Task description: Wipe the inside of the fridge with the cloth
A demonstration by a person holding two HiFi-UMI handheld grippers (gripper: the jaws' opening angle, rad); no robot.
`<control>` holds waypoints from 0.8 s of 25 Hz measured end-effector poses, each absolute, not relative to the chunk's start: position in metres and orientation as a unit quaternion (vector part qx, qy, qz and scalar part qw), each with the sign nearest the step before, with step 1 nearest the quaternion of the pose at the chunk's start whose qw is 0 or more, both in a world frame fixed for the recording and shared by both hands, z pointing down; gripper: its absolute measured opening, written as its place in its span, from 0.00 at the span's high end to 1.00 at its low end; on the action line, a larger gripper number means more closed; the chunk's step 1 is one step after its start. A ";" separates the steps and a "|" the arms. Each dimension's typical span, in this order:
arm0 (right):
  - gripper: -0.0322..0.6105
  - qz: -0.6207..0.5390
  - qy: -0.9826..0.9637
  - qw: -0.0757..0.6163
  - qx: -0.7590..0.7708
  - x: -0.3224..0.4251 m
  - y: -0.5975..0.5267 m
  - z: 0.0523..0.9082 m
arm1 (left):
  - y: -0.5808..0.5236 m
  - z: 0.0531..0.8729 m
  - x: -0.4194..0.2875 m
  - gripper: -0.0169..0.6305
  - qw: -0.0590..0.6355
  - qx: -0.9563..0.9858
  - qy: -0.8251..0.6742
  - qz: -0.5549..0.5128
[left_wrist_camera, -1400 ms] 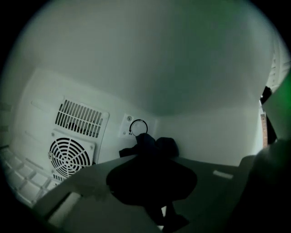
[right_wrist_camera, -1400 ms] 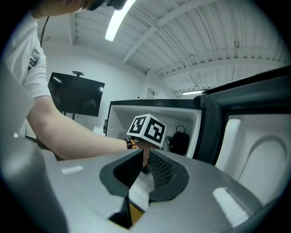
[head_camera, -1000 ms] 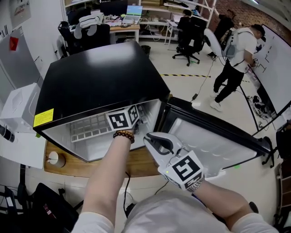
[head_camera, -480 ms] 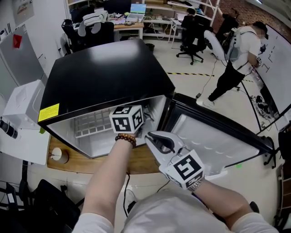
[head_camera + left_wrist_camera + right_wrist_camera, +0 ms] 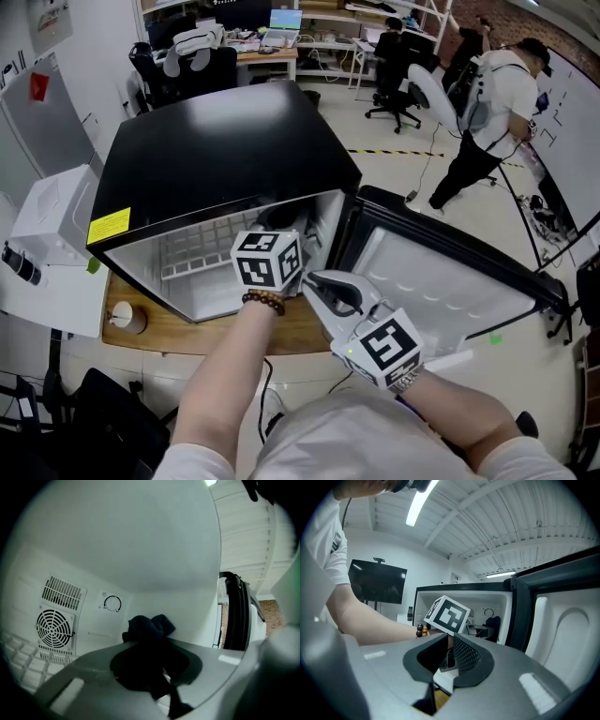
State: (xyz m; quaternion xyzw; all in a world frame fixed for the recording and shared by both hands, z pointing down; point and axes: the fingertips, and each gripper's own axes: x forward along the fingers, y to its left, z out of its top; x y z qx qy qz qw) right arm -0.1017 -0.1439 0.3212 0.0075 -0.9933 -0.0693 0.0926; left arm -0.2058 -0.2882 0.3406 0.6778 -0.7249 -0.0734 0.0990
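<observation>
Fridge interior | left hand-held gripper clamped on dark cloth | right hand-held gripper nearly closed, empty

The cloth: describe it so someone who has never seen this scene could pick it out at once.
Look inside the open black mini fridge, towards the round dial on its white back wall. There the left claw is shut on the cloth. It is a bunched dark wad, the only dark soft thing against the white walls.

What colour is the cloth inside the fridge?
The cloth is very dark, navy or black. The left gripper view shows it best.
</observation>
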 end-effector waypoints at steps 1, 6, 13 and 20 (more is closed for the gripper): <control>0.89 -0.066 -0.994 0.092 0.008 -0.101 -0.143 0.321 | -0.286 0.341 -0.203 0.90 0.098 0.680 -0.723 -0.073; 0.89 -0.067 -0.994 0.089 0.007 -0.098 -0.140 0.320 | -0.276 0.340 -0.187 0.90 0.095 0.692 -0.712 -0.067; 0.89 -0.057 -0.994 0.095 0.013 -0.091 -0.140 0.327 | -0.264 0.338 -0.169 0.90 0.087 0.710 -0.697 -0.057; 0.89 -0.054 -0.994 0.093 0.014 -0.085 -0.140 0.329 | -0.253 0.338 -0.153 0.90 0.085 0.724 -0.683 -0.054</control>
